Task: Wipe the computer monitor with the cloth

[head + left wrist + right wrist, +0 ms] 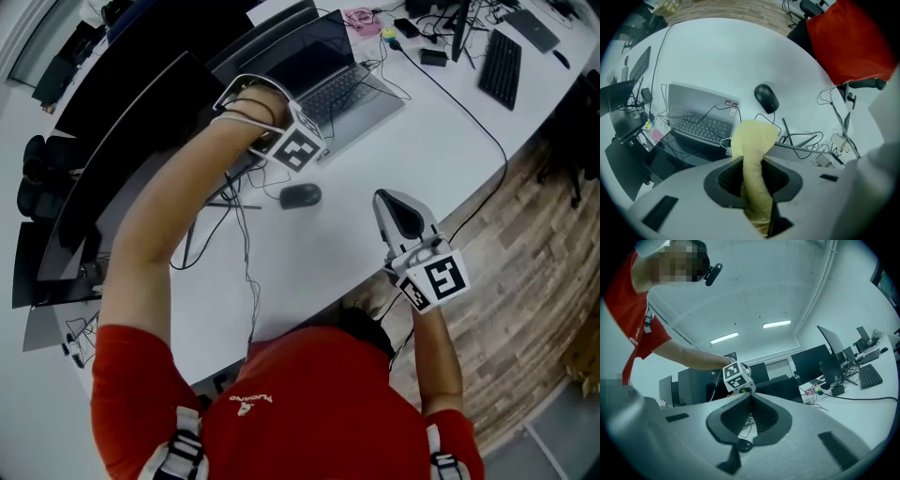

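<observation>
A wide dark monitor (122,150) stands at the desk's left. My left arm reaches to its right end; the left gripper's marker cube (298,147) shows there, its jaws hidden. In the left gripper view the left gripper (751,161) is shut on a yellow cloth (753,138), which sticks out in a folded wad above the desk. Whether the cloth touches the screen cannot be told. My right gripper (394,199) hangs over the desk's near edge, shut with nothing in it (750,397), away from the monitor.
An open laptop (328,80) sits behind the left gripper, a black mouse (300,195) just in front of it, with loose cables (239,202) trailing across the white desk (309,253). A keyboard (502,66) lies far right. Wooden floor (525,262) borders the desk.
</observation>
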Demonstrator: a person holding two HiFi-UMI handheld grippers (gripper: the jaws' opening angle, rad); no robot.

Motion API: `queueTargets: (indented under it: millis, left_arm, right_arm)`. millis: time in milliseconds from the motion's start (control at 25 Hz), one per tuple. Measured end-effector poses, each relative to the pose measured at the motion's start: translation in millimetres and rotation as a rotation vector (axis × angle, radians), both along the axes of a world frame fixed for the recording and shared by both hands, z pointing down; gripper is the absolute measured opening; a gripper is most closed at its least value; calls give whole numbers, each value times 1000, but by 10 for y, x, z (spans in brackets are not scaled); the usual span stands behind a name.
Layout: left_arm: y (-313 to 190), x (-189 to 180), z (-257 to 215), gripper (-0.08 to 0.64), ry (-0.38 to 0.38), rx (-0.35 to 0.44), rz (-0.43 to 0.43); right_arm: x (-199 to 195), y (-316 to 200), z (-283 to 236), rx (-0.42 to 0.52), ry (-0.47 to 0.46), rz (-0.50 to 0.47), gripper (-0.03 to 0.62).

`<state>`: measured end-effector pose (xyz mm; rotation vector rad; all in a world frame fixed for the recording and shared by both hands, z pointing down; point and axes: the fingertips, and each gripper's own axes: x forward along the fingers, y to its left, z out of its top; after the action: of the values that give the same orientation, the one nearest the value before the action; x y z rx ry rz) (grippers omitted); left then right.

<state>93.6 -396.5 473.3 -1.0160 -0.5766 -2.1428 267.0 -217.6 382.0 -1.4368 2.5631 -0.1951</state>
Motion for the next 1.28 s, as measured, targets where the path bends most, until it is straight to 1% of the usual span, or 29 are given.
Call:
queueTargets:
  millis: [280, 440, 600, 720, 800, 880, 960, 1000, 1080, 1160, 1280]
  left_arm:
    - [-13, -11, 348, 92, -38, -11, 11]
    - [-13, -28, 561, 92, -36, -9, 16]
    - [-21, -5, 769, 87, 5, 9, 21]
    - [-34, 28, 861, 86, 60, 44, 8]
    - [-34, 44, 901, 85, 98, 82, 4]
    - [-53, 62, 921, 84, 135, 143, 21]
    - [-68, 126, 931, 84, 205, 214, 41]
    - [-70, 175, 933, 83, 260, 248, 44]
    - [-68, 284, 907, 81, 401, 317, 32]
    - [-45, 392, 826, 80, 561, 379, -13]
    - [71, 518, 680, 80, 773, 434, -81]
  right_arm:
    - [29, 4, 111, -23, -11, 11, 5]
    - [42, 40, 149, -33, -11, 17, 5]
    - [101, 67, 198, -48, -10, 26, 5]
    - [102, 72, 220, -53, -11, 23, 5]
    - [70, 84, 236, -54, -10, 13, 5]
    - [32, 94, 249, -56, -11, 3, 5]
    - [2, 100, 250, -57, -14, -5, 5]
    - [-15, 104, 247, -58, -16, -10, 5]
    - [-64, 113, 243, -58, -16, -23, 5]
    - [-114, 120, 243, -59, -13, -36, 5]
    - [-177, 124, 240, -60, -10, -51, 5]
